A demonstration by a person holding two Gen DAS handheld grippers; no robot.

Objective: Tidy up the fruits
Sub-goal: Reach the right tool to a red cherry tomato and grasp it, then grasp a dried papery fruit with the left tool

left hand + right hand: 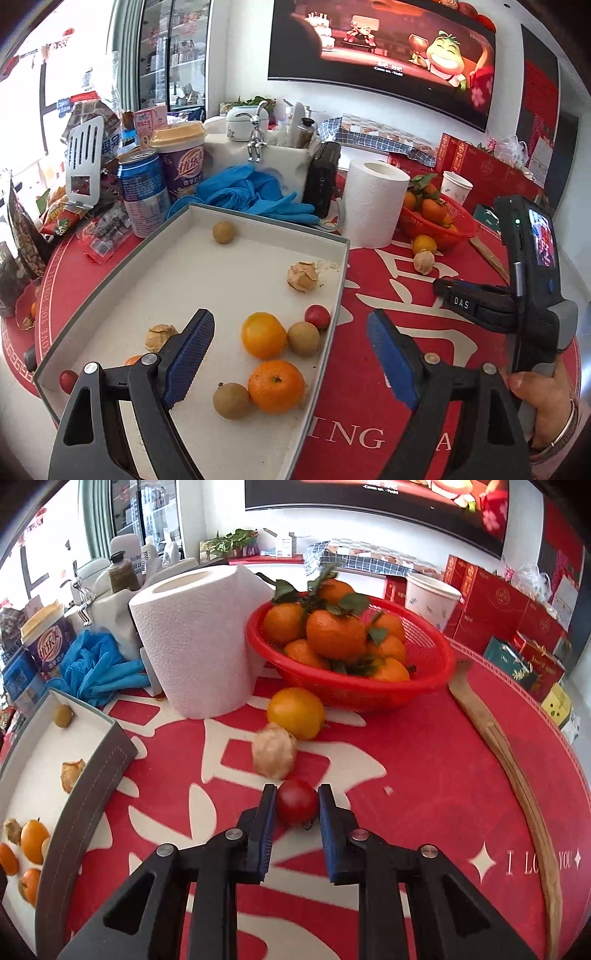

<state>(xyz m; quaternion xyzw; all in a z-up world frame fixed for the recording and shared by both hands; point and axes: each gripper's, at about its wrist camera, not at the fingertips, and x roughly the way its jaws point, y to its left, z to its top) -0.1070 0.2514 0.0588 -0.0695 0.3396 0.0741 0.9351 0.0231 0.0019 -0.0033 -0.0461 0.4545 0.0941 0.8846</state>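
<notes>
On the red mat, my right gripper (pixel 297 805) is pinching a cherry tomato (pixel 296 800); my left gripper (pixel 290 356) is hanging wide, empty, over the tray (pixel 334 314) already holding several fruits; two loose fruits are waiting.

Inside the tray (pixel 334 295): two oranges (pixel 263 339), three longans (pixel 303 338), two husked groundcherries (pixel 303 275), two cherry tomatoes (pixel 317 316).
</notes>
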